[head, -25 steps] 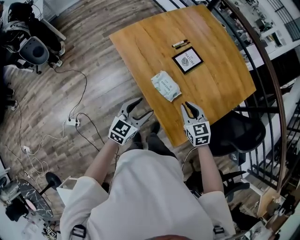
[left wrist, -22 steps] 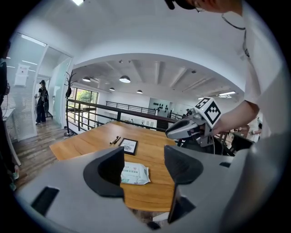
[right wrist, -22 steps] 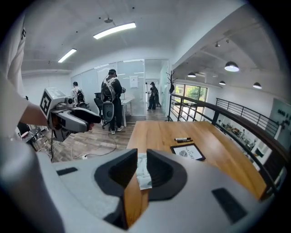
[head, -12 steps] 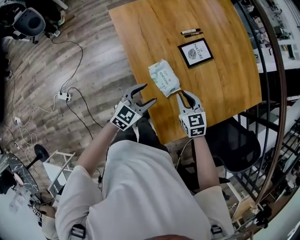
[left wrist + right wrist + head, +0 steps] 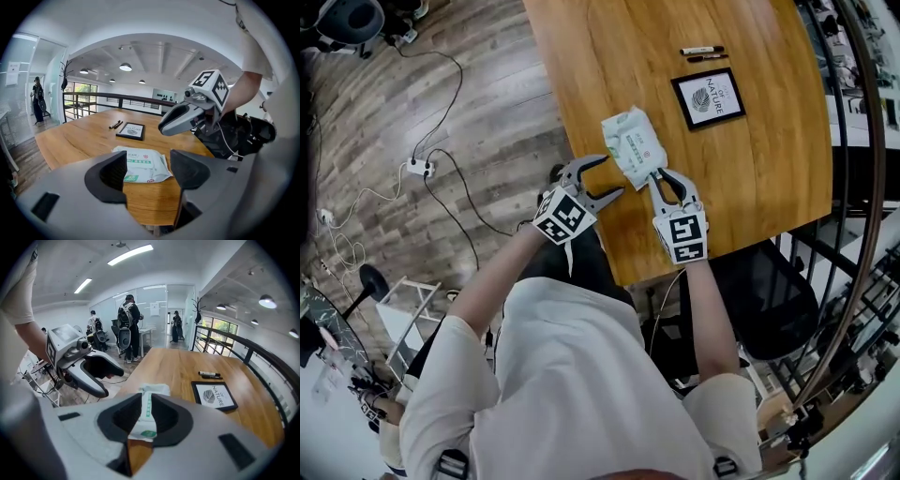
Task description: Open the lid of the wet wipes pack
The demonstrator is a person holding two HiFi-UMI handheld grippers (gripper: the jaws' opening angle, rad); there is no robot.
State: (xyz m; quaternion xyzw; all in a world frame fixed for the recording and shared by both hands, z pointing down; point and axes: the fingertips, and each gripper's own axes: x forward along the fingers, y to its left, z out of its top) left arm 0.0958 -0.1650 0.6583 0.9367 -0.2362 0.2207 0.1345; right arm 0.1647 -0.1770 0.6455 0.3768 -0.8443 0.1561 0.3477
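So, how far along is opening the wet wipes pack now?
Done: both claws are at the wet wipes pack on the table. In hand: left claw open beside it, right claw open at its near corner, neither gripping. Left: the lid looks shut; it must be lifted.

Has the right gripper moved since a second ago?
Yes. The right gripper has moved forward over the table, closing the gap to the wet wipes pack, which lies where it was.
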